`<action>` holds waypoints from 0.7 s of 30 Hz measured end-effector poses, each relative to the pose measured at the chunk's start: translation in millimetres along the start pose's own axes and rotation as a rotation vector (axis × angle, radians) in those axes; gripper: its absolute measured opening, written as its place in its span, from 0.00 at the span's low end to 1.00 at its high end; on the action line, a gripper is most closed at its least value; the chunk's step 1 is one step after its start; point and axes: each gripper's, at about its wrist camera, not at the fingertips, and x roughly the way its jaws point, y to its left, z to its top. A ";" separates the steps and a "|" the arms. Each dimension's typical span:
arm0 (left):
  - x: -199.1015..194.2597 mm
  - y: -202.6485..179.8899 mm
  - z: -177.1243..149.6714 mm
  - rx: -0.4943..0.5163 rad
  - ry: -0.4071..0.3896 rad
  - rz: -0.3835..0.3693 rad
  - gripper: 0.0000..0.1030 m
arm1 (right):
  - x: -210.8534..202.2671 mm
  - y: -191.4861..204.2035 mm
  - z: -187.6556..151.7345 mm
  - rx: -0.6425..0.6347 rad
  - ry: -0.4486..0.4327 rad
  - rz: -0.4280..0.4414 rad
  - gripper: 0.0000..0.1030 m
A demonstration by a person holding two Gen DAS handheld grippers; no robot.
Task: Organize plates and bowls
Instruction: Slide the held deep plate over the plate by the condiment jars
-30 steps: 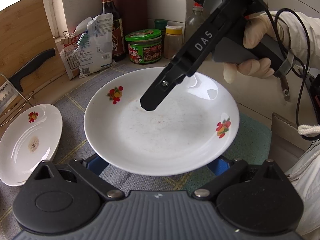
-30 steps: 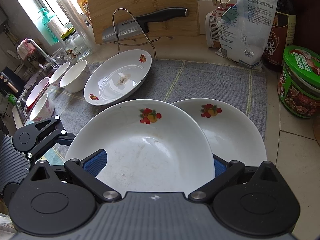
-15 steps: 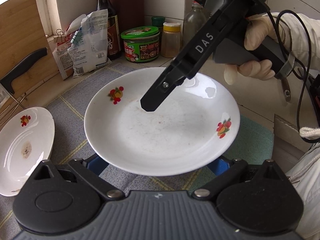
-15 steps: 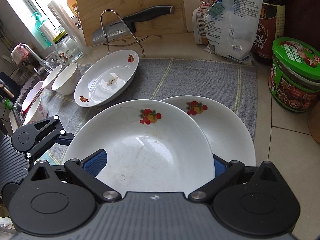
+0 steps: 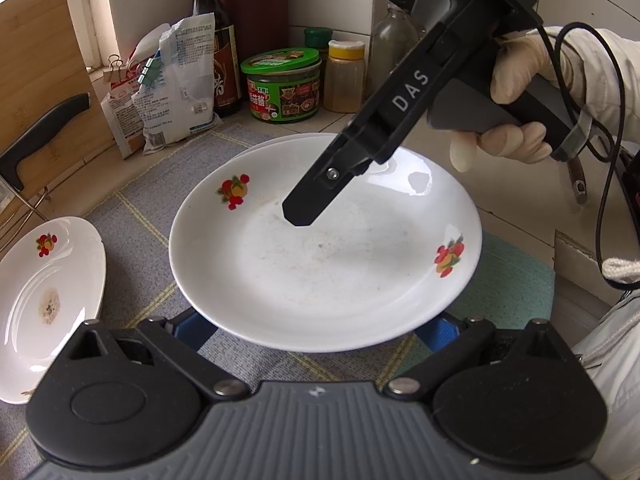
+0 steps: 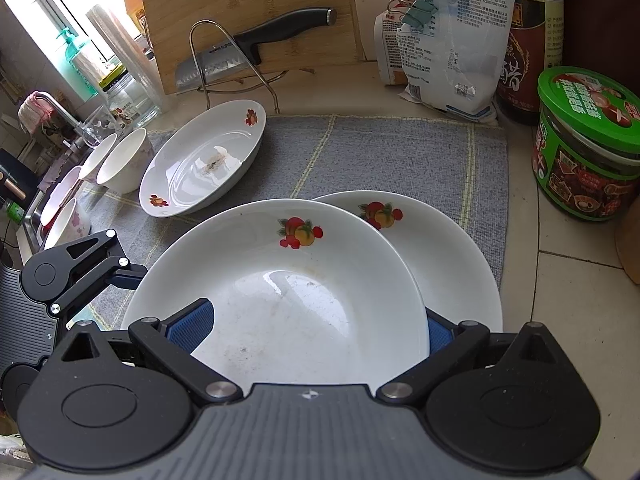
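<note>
1. Right wrist view: right gripper clamps the top plate by its rim.
2. It overlaps the lower plate, offset toward the left gripper.
3. Left jaws gape, nearer but empty.

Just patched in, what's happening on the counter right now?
A person is stacking fruit-patterned plates on the grey mat. The right gripper holds one plate by its near rim, above and overlapping a second plate lying on the mat. The left gripper sits open around the held plate's edge. A third, stained plate and some bowls wait further left near the sink.
</note>
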 end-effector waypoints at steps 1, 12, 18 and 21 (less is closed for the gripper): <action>0.0 0.1 0.0 -0.001 0.000 0.000 0.98 | 0.1 -0.2 0.0 0.000 0.000 0.000 1.00; 2.2 1.8 1.8 0.007 0.008 0.003 0.98 | 1.5 -1.9 0.3 -0.001 0.001 -0.001 1.00; 3.4 1.6 2.7 0.014 0.014 0.007 0.98 | 2.6 -3.8 0.4 0.000 0.001 -0.003 1.00; 4.6 2.0 2.9 0.016 0.018 0.008 0.98 | 4.1 -4.8 0.1 -0.001 0.001 -0.005 1.00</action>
